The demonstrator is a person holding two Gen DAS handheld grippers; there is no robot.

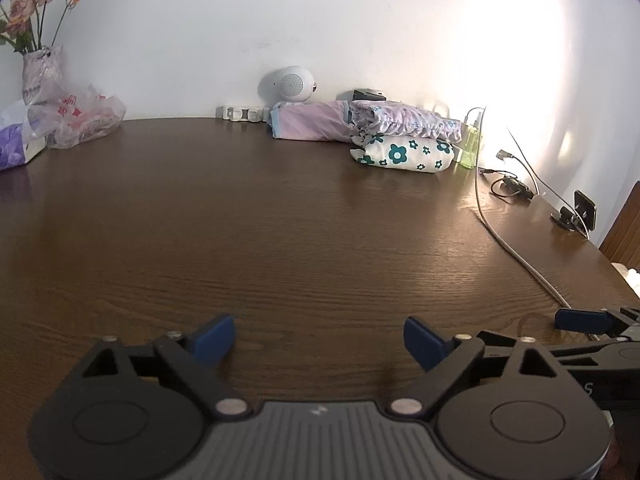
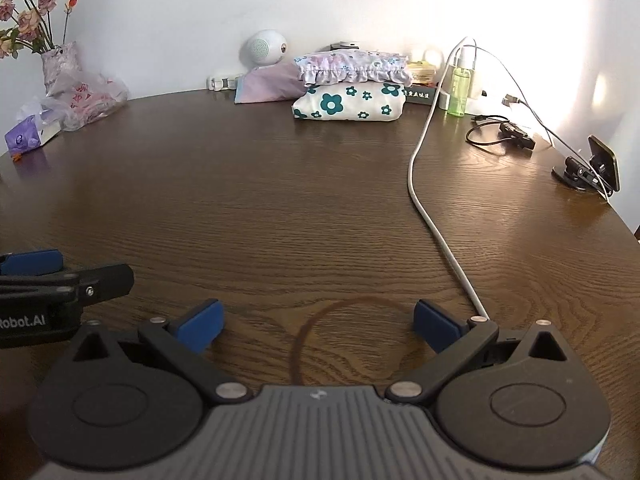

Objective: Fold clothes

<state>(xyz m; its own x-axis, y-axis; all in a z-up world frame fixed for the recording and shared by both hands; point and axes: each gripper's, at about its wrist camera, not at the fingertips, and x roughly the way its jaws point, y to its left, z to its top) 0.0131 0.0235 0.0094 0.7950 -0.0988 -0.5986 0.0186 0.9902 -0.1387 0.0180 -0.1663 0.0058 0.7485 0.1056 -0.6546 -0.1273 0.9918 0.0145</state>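
Folded clothes are stacked at the far side of the brown wooden table [image 1: 280,220]: a white bundle with teal flowers [image 1: 404,154] [image 2: 350,101], a frilled floral piece [image 1: 404,122] [image 2: 354,65] on top of it, and a pink garment [image 1: 310,122] [image 2: 268,85] to their left. My left gripper [image 1: 319,344] is open low over the near table, with nothing between its blue pads. My right gripper [image 2: 316,326] is open too, over a dark ring stain [image 2: 352,340], and holds nothing. Each gripper shows at the edge of the other's view.
A white cable [image 2: 428,208] runs across the table's right side. A green spray bottle [image 2: 459,90], a phone stand [image 2: 592,166] and black cords [image 2: 504,132] lie at the right. A round white speaker [image 1: 289,84], a flower vase [image 1: 40,64], plastic bags [image 1: 84,118] and a tissue pack [image 2: 30,136] line the back and left.
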